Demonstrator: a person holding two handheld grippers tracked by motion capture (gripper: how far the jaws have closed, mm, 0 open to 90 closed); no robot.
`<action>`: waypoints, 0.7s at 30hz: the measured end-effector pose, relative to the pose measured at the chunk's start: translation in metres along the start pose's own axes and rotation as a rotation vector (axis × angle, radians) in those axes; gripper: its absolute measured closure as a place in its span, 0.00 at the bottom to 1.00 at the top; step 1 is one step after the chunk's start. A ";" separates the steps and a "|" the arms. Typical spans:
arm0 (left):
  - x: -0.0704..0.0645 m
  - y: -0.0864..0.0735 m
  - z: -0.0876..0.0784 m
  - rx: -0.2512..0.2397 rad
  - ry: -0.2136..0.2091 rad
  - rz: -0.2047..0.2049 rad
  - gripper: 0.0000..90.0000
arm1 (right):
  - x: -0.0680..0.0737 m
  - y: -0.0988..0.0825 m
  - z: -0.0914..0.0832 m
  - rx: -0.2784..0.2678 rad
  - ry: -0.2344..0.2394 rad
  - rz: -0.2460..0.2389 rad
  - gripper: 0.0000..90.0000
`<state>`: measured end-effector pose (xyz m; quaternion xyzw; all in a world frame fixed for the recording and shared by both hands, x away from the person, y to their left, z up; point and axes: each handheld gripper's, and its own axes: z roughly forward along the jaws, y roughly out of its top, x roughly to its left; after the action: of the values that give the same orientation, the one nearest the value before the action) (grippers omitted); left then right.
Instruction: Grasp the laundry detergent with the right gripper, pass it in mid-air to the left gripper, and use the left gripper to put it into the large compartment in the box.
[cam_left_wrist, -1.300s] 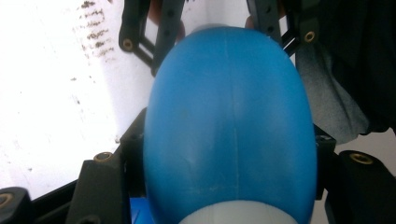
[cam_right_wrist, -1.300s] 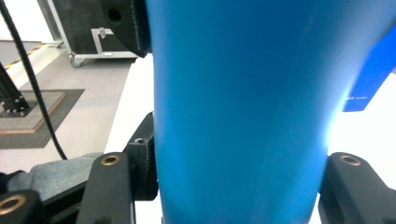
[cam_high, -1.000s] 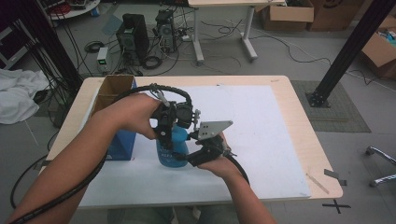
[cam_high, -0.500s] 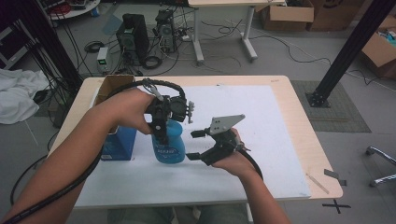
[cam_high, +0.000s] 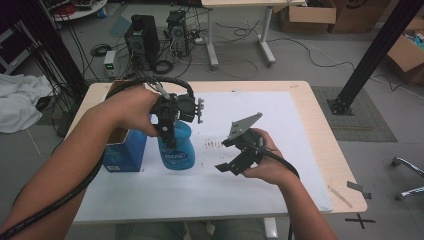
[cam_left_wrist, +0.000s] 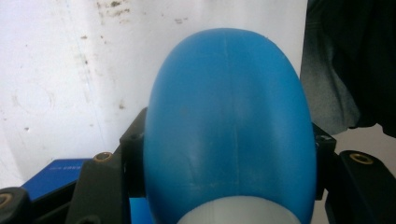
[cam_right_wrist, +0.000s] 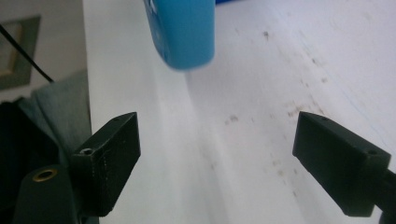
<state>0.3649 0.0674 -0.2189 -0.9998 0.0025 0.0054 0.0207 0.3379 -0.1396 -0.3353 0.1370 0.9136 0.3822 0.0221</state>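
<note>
Blue plastic bottle (cam_high: 176, 146): upright, long axis vertical, near-left on white mat (cam_high: 260, 190), beside blue box (cam_high: 123, 152). Your left gripper (cam_high: 169, 134) clamps its neck from above. Your right gripper (cam_high: 234, 159): jaws just opening, wide, empty, right of bottle, apart.

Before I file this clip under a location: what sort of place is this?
Probably a lab or workshop: bench power units and tangled cables on the floor, cardboard boxes, a black metal frame post beside the table.

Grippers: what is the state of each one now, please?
Left gripper: shut on the blue bottle.
Right gripper: open, holding nothing; its jaws have just been opening.
</note>
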 end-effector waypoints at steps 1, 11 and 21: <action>0.001 -0.001 -0.001 0.000 0.001 -0.005 0.43 | 0.000 0.001 -0.002 0.025 -0.001 -0.004 0.16; 0.009 -0.014 -0.014 0.004 0.018 -0.061 0.43 | 0.002 0.002 -0.005 0.403 0.019 -0.012 0.17; 0.016 -0.029 -0.033 -0.001 0.003 -0.172 0.43 | 0.009 0.000 -0.008 0.497 0.026 -0.073 0.17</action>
<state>0.3816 0.0950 -0.1849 -0.9963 -0.0835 0.0020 0.0205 0.3280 -0.1425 -0.3286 0.1001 0.9841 0.1466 -0.0099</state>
